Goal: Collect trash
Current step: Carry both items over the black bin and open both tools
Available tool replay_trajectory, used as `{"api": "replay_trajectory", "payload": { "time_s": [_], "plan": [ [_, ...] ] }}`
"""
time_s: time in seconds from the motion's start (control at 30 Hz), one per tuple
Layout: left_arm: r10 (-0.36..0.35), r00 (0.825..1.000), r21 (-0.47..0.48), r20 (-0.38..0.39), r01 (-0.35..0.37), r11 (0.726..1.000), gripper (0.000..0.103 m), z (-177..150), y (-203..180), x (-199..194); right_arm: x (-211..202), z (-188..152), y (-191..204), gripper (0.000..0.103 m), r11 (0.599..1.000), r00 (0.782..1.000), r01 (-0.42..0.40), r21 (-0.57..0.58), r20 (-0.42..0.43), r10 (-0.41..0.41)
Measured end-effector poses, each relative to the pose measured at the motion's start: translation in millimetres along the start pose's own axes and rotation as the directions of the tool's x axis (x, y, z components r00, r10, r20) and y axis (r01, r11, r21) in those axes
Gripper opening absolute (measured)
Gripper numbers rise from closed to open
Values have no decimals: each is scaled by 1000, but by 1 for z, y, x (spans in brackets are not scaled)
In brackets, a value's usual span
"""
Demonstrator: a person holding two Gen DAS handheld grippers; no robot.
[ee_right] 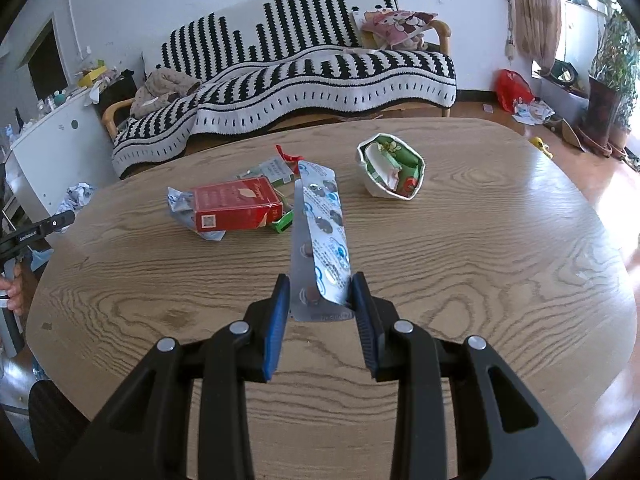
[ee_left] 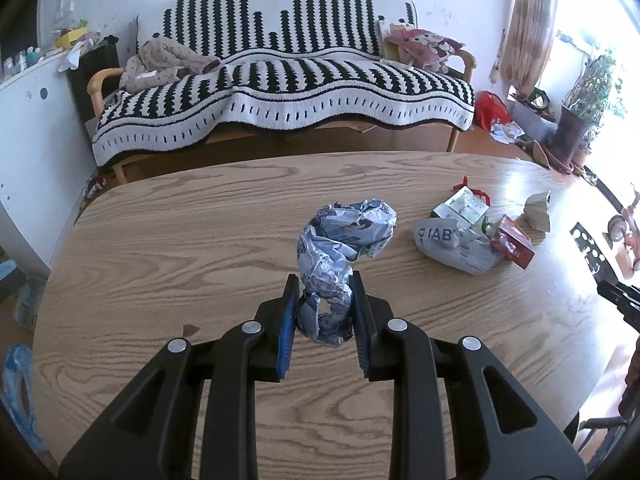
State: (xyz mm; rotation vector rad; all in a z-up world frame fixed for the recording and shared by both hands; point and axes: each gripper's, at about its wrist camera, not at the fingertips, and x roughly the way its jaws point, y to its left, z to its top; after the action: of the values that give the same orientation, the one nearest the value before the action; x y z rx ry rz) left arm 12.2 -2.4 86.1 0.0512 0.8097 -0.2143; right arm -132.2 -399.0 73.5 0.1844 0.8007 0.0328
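My left gripper is shut on a crumpled blue-and-white plastic wrapper, held up above the wooden table. My right gripper is shut on a silver blister pack that stands on edge between the blue pads. On the table lie a red carton on top of a white-blue bag, a green-white small box and a crushed green-and-white carton. The same pile shows in the left wrist view, with the red carton and the bag.
A sofa with a black-and-white striped blanket stands behind the table. A white cabinet is at the left. Potted plants, a red bag and scattered paper lie on the floor at the right. A person's hand shows at the left edge.
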Motion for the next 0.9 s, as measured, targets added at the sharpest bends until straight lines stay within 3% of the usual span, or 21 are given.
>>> {"api": "replay_trajectory", "payload": {
  "time_s": [0.27, 0.47, 0.57, 0.7, 0.83, 0.9],
  "plan": [
    [-5, 1000, 38, 3, 5, 999, 24, -15, -12, -18, -17, -7, 0, 32, 1000, 1000, 4, 12, 16, -4],
    [-181, 983, 146, -6, 180, 973, 24, -32, -101, -47, -65, -22, -23, 32, 994, 996, 5, 111, 89, -15],
    [-304, 951, 166, -52, 309, 936, 24, -47, -167, -53, -103, -31, -37, 32, 992, 989, 26, 124, 138, -43],
    [-436, 889, 241, -138, 457, 856, 25, -85, -262, -65, -155, -59, -68, 33, 984, 978, 70, 161, 182, -100],
    [-493, 827, 278, -272, 558, 782, 25, -138, -334, -64, -188, -112, -116, 33, 955, 977, 109, 276, 145, -153],
    [-489, 807, 289, -330, 580, 762, 25, -160, -356, -57, -188, -152, -137, 33, 930, 981, 132, 344, 87, -171]
  ]
}}
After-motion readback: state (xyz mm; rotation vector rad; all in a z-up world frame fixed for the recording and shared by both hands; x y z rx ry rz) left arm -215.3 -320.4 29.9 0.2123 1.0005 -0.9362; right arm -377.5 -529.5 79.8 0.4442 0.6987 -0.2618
